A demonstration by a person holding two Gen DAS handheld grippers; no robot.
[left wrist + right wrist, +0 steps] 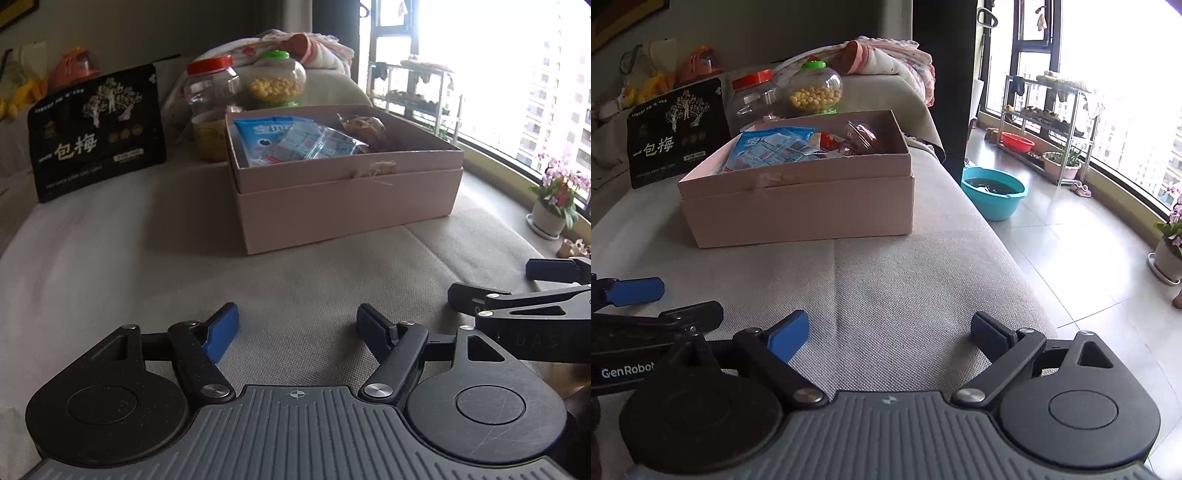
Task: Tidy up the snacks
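Observation:
An open pink box (347, 199) (798, 206) stands on the grey sofa cushion and holds blue and clear snack packets (288, 138) (775, 147) and a brown wrapped pastry (364, 127). Behind it stand a black plum bag (98, 129) (677, 131), a red-lidded jar (212, 85) (753, 96) and a green-lidded jar of yellow balls (277, 81) (814, 90). My left gripper (297, 330) is open and empty, short of the box. My right gripper (890, 334) is open and empty, beside the left one.
The cushion's right edge drops to a tiled floor with a blue basin (993, 192), a shelf rack (1049, 114) and flower pots (552, 206) by the window. Folded blankets (886, 62) lie behind the jars.

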